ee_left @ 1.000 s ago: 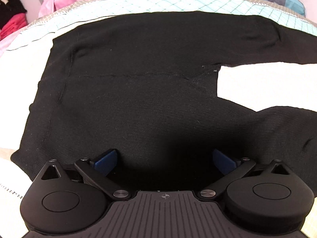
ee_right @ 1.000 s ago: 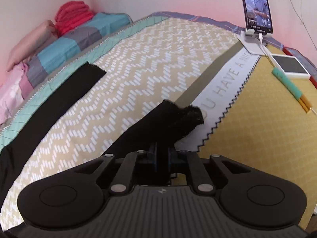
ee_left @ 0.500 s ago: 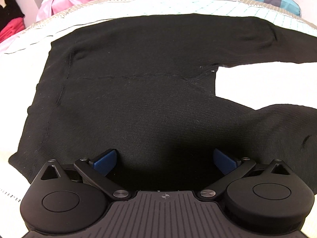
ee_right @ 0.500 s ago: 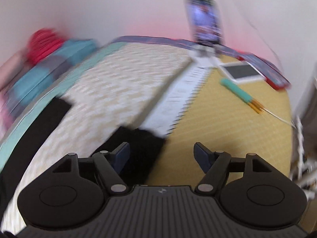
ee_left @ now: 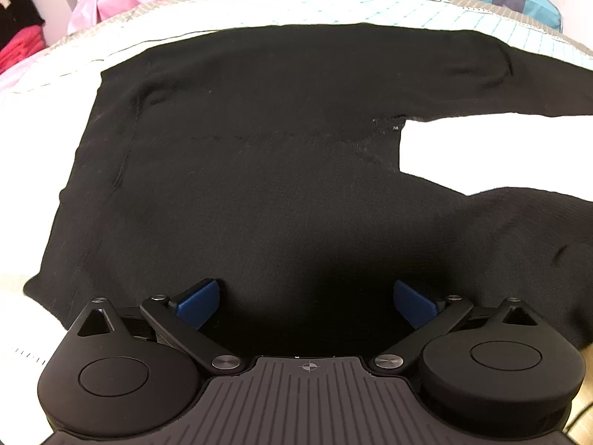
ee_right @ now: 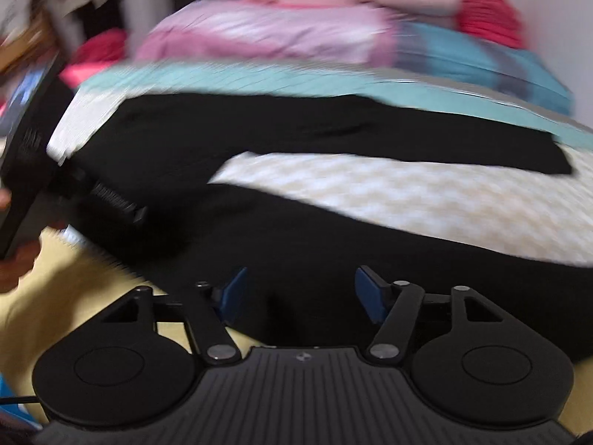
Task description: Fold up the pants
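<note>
Matt black knit pants [ee_left: 259, 185] on a quilted cloth bedspread [ee_right: 370, 189]; left tongs [ee_left: 305, 296] matt plastic, blue pads [ee_left: 198, 298].

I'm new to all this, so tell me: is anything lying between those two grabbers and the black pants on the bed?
Nothing visible is. The left gripper hangs directly over the black pants, fingers apart and empty. The right gripper is also open over the nearer leg; its jaws have just been closing a little, with nothing clamped. The pants' surface looks bare.

My right gripper [ee_right: 298, 296], jaws apart and just narrowing with nothing between the blue pads [ee_right: 367, 296], points over the near leg of the black pants [ee_right: 333, 230], spread on the patterned bedspread [ee_right: 389, 185]. Pink bedding [ee_right: 267, 33] lies blurred beyond.
</note>
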`<state>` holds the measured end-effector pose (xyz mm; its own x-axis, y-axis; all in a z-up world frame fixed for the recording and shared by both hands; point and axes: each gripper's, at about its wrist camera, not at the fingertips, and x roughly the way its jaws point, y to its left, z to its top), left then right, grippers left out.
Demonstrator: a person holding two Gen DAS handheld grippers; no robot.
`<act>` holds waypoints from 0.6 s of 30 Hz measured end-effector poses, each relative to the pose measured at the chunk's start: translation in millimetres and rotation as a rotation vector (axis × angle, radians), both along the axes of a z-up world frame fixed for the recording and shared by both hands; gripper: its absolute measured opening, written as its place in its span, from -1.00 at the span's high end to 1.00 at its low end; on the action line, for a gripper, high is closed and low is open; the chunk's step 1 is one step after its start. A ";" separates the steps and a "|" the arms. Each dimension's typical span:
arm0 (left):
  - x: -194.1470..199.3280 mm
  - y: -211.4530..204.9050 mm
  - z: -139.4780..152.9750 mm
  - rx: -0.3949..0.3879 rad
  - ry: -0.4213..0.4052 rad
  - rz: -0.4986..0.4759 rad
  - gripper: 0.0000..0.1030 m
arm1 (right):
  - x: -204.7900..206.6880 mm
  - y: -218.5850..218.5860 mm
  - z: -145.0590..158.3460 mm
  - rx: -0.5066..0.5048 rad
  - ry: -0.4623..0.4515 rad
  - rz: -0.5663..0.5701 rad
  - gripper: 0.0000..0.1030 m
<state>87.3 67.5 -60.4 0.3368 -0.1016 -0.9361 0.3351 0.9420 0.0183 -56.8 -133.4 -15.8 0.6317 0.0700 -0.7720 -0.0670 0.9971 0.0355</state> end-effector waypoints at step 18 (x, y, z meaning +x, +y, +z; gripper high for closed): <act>3.5 6.2 -3.4 0.021 0.043 -0.019 -1.00 | 14.9 36.5 -14.1 -0.023 0.210 0.055 0.91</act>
<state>90.7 73.7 -63.8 0.2941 -0.0882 -0.9517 0.3540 0.9350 0.0228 -41.9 -97.0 -29.9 0.4523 0.0803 -0.8883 -0.1144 0.9929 0.0315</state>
